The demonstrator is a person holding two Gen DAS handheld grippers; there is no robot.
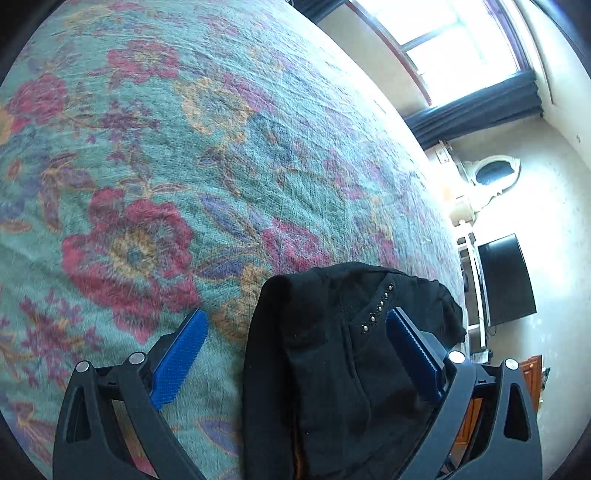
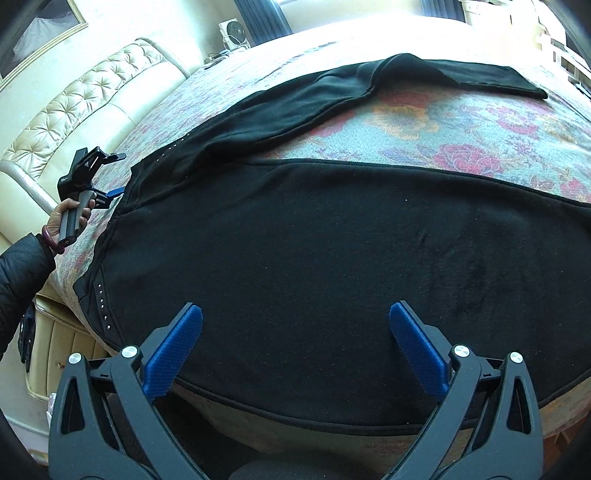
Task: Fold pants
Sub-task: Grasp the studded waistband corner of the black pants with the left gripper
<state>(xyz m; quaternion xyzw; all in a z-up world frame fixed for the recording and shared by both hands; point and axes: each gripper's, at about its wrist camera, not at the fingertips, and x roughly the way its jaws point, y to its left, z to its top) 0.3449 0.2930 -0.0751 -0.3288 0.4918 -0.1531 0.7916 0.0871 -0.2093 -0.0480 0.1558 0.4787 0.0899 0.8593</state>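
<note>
A bed with a teal floral cover [image 1: 155, 155] fills both views. In the right wrist view a cream tufted headboard [image 2: 85, 99] runs along the far left, with a small white fan [image 2: 232, 35] and dark curtains beyond the bed's far corner. The left wrist view shows a bright window [image 1: 454, 37] with a dark curtain [image 1: 476, 107], a pale wall carrying an oval ornament [image 1: 493, 173], and a dark television [image 1: 506, 280] on the right.

The black pants [image 2: 332, 251] lie spread flat across the near part of the bed. One broad leg covers the near edge, with a bound hem running just above the mattress side; the other leg angles away to the far right. A triangle of bare cover shows between the two legs. A row of small studs [image 2: 101, 299] marks the waist end at the near left corner.

The right tool [image 2: 295, 347] hovers over the near leg, its blue pads [image 2: 173, 350] wide apart and holding nothing. The left tool [image 1: 295, 339] sits at the waist end by the bed's left edge, pads apart, with a bunched fold of pants between them and against the right pad [image 1: 413, 350]. The left hand [image 2: 68, 218] grips its handle.

Much open cover lies left of that fold in the left wrist view.
</note>
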